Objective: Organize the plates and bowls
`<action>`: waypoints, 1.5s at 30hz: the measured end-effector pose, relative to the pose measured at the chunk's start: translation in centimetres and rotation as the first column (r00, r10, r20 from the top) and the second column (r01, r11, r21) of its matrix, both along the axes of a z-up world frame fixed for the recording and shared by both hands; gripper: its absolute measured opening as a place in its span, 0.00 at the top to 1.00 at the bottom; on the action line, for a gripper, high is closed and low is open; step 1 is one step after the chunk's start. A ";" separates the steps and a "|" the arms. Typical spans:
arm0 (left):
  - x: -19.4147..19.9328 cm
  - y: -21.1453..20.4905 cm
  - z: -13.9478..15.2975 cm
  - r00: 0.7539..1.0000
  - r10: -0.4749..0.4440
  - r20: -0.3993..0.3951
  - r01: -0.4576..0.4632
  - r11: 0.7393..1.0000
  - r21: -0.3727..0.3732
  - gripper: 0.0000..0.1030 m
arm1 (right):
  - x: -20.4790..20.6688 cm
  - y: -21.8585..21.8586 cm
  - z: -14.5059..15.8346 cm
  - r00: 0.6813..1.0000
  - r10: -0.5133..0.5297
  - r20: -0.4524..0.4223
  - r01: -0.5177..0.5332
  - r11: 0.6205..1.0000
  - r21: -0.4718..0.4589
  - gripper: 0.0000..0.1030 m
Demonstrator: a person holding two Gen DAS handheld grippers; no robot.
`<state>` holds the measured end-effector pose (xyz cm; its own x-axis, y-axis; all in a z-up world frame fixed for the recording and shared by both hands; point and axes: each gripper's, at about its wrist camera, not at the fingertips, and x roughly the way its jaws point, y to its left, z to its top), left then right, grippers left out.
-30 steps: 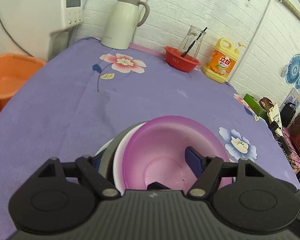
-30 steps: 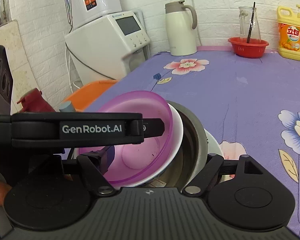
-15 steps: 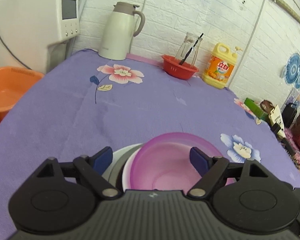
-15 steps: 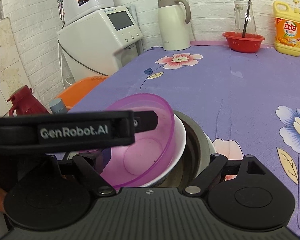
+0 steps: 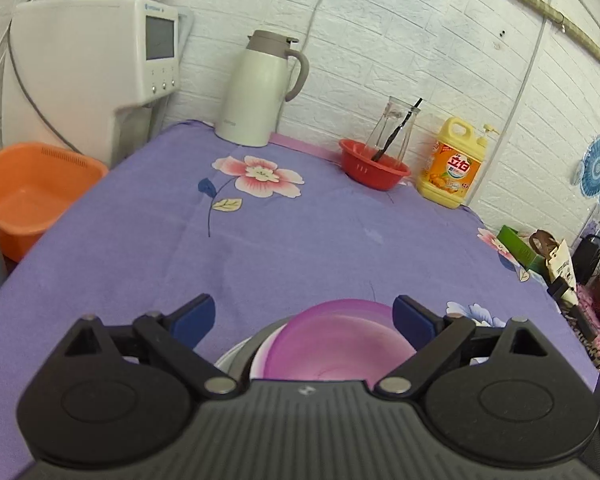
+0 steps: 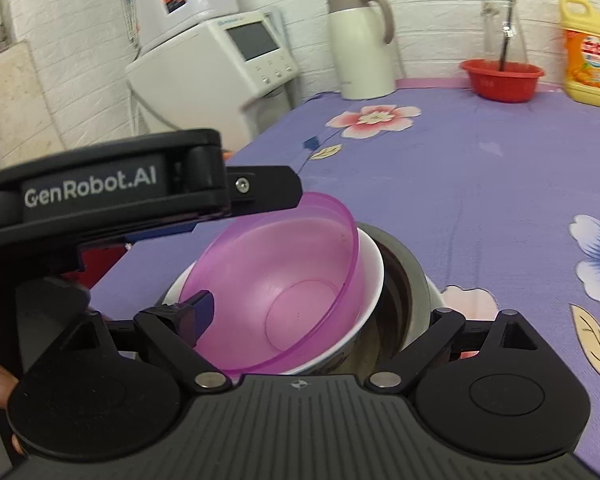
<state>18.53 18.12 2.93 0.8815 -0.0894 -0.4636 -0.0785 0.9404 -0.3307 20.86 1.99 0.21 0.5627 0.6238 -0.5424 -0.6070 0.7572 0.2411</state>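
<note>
Hovering with its jaws spread wide, the left gripper (image 5: 303, 315) touches nothing, its two blue-padded tips standing clear on either side of a translucent purple bowl (image 5: 340, 340) at the near edge of the desk (image 5: 300, 248). Smooth, round and glossy, the plastic bowl sits tilted inside a white bowl (image 6: 370, 268), which in turn rests in a grey metal bowl (image 6: 408, 276): three bowls nested, one of each colour. A paler rim shows under the stack, though whether it is a plate cannot be told.

From the right wrist view, the right gripper (image 6: 320, 312) also stands with jaws apart; one dark pad (image 6: 198, 314) lies against the purple bowl's near left rim, while the other tip is hidden behind the stack, so whether it grips cannot be told.

A purple flowered cloth covers the desk. Along the far edge stand one cream thermos jug (image 5: 260, 88), one red plastic basket (image 5: 374, 166) holding a glass carafe, and one yellow detergent bottle (image 5: 454, 164). An orange tub (image 5: 32, 192) sits off the desk's left side.
</note>
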 end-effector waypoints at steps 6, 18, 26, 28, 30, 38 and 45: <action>0.1 0.3 0.3 1.000 0.007 0.008 -0.006 1.000 -0.004 0.08 | -0.2 -0.6 1.0 0.995 -0.046 0.086 0.047 0.999 -0.003 0.00; -0.9 -1.0 0.4 1.000 0.011 0.006 -0.011 1.000 0.012 0.06 | -0.8 -4.5 0.8 0.987 -0.156 0.040 0.153 0.987 0.057 0.00; -3.9 -3.5 1.6 0.999 0.013 0.040 -0.014 1.000 0.024 0.05 | -3.3 -7.8 0.9 0.975 -0.220 0.017 0.218 0.972 0.093 0.00; -4.9 -4.5 2.0 0.998 0.016 0.057 -0.018 0.999 0.044 0.05 | -4.3 -8.5 1.1 0.971 -0.238 0.030 0.234 0.967 0.100 0.00; -6.0 -5.5 2.4 0.997 0.011 0.076 -0.016 0.997 0.070 0.05 | -5.3 -9.5 1.4 0.967 -0.254 0.038 0.248 0.962 0.119 0.00; -9.6 -8.7 1.8 0.996 -0.045 0.077 0.034 0.991 0.132 0.05 | -9.1 -12.1 1.1 0.947 -0.312 0.072 0.298 0.941 0.157 0.00; -12.8 -10.1 -1.2 0.999 -0.003 0.042 -0.006 0.978 0.210 0.05 | -11.6 -12.7 -1.4 0.924 -0.374 0.084 0.368 0.927 0.078 0.00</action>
<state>5.77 8.06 1.75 0.9006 0.0075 -0.4346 -0.0706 0.9891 -0.1292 9.21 -10.69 -1.19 0.8072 0.3899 -0.4432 -0.3080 0.9187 0.2474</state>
